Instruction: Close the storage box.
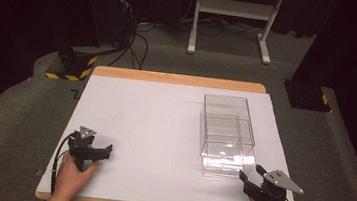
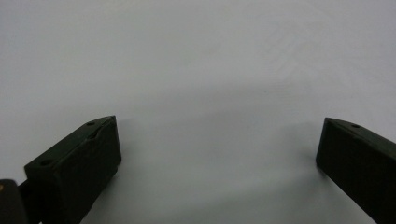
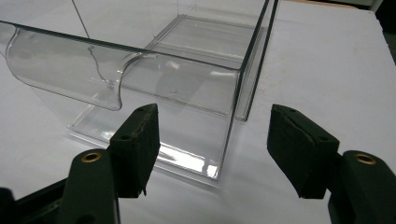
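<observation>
Lengthwise, the clear drawer box (image 1: 226, 135) runs away from me; my right gripper (image 1: 253, 177) gapes wide beside its curved handle (image 3: 70, 70), far end cropped.

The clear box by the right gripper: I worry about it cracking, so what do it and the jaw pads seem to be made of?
The clear box looks like rigid, glossy transparent plastic, perhaps acrylic: the table shows through it, its edges glint, and its front lip is moulded into a curve. The right gripper has matte black pads that look like rubber or foam, with slightly frayed edges.
</observation>
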